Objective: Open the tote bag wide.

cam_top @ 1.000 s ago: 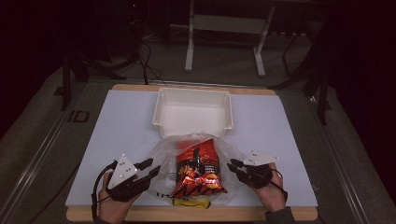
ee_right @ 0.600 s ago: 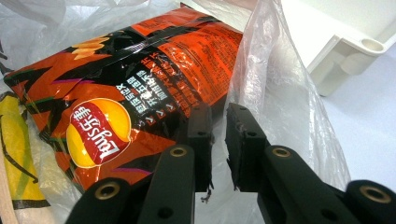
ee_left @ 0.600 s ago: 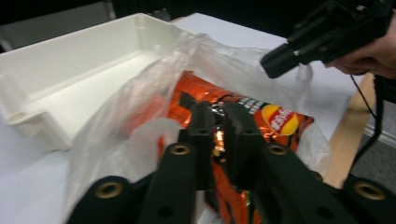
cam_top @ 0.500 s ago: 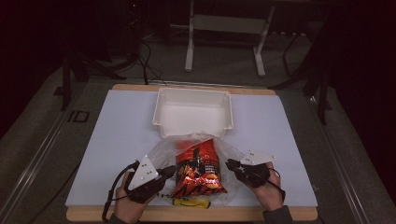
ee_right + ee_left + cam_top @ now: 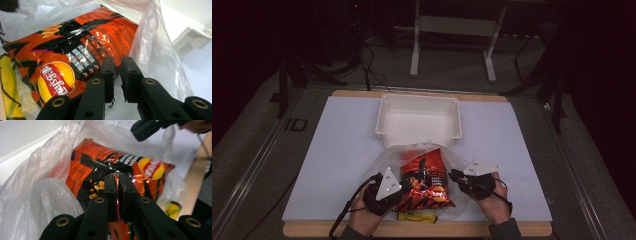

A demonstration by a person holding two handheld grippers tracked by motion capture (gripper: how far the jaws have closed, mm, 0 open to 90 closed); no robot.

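Note:
An orange-and-black chip bag (image 5: pixel 427 175) lies inside a clear plastic bag (image 5: pixel 387 162) at the table's near edge. My left gripper (image 5: pixel 404 189) is at the chip bag's left side. In the left gripper view its jaws (image 5: pixel 116 176) pinch a fold of the chip bag (image 5: pixel 100 157); they closed and have just eased open slightly with the foil still between them. My right gripper (image 5: pixel 453 175) holds the right side. Its jaws (image 5: pixel 117 58) have been closing and now pinch the plastic bag's film (image 5: pixel 155 50) beside the chip bag (image 5: pixel 75 37).
A white bin (image 5: pixel 382 120) stands open just behind the bag, at mid-table. A yellow packet (image 5: pixel 419 216) lies under the chip bag near the wooden front edge. White table cover stretches to the left and right.
My left gripper moved right, into the bag's mouth, and its jaws closed on the chip bag's edge. The right gripper kept its place and its jaws narrowed on the film.

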